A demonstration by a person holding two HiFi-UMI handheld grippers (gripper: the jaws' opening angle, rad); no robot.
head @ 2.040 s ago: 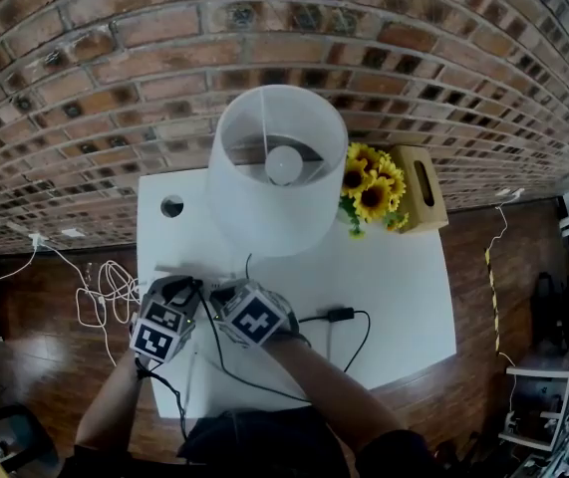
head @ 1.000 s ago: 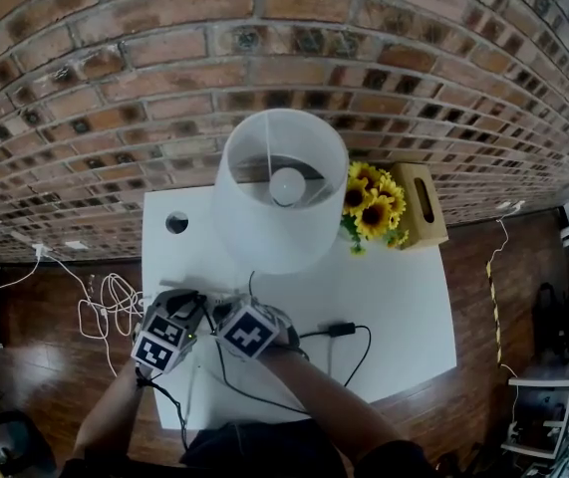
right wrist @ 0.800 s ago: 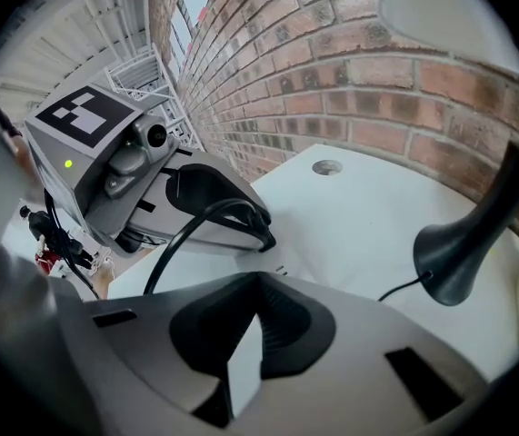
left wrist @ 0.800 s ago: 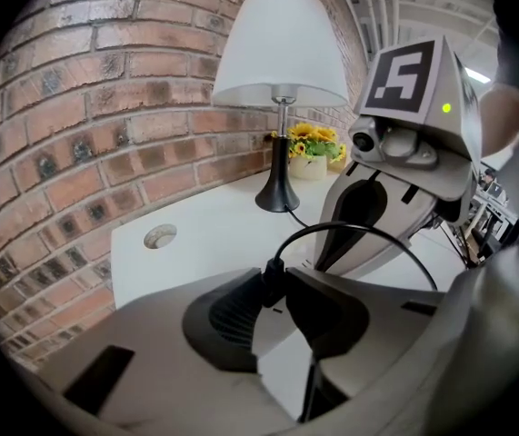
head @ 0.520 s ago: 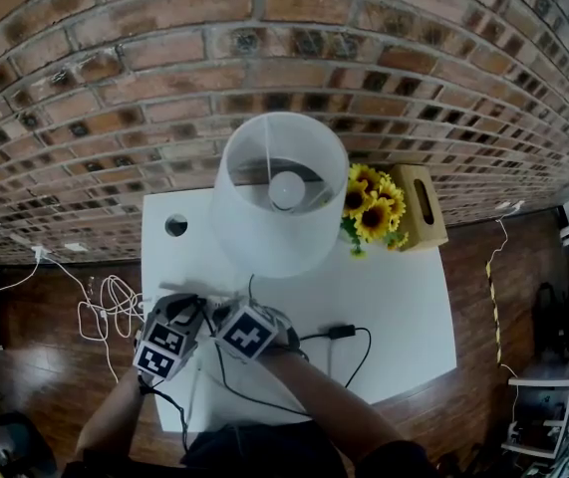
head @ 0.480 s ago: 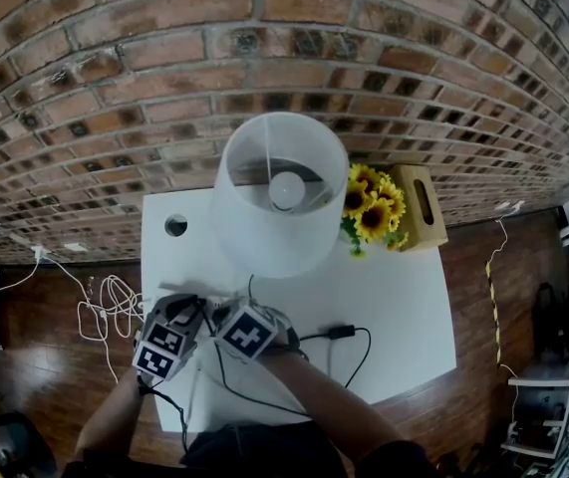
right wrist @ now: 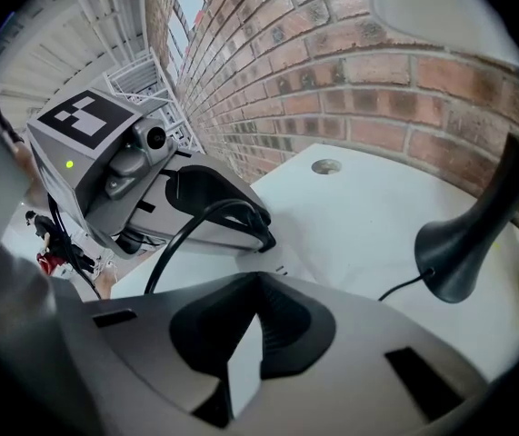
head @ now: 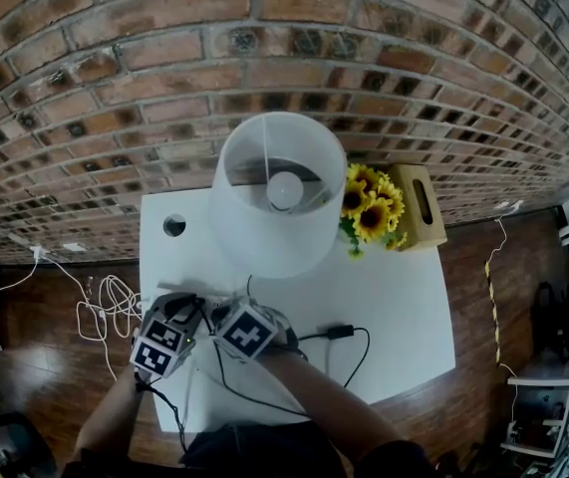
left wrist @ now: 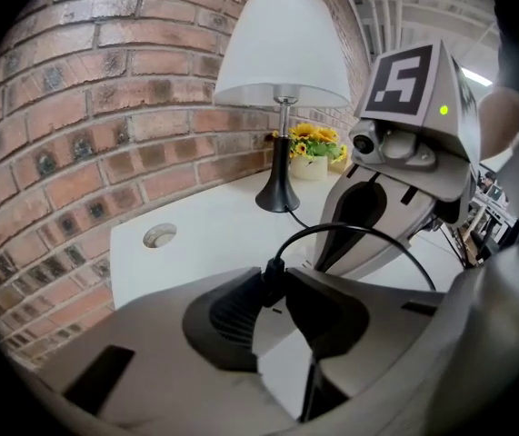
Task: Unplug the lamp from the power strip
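The lamp (head: 279, 192) with a white shade stands at the back of the white table (head: 404, 297). Its black cord (head: 339, 332) loops over the tabletop to the front left. There my left gripper (left wrist: 275, 289) is shut on the black plug (left wrist: 271, 280), right over the white power strip (left wrist: 277, 357). Whether the plug's pins sit in the socket is hidden. My right gripper (right wrist: 255, 289) is close beside it, its pads pressed on the power strip (right wrist: 244, 361). In the head view both grippers (head: 199, 312) sit side by side.
Sunflowers (head: 372, 202) and a wooden tissue box (head: 419, 207) stand at the back right. A round cable hole (head: 173, 226) is at the table's back left. White cables (head: 110, 302) lie on the floor to the left. A brick wall runs behind.
Both grippers keep their hold and place. Only the head view has shifted slightly since the oldest frame.
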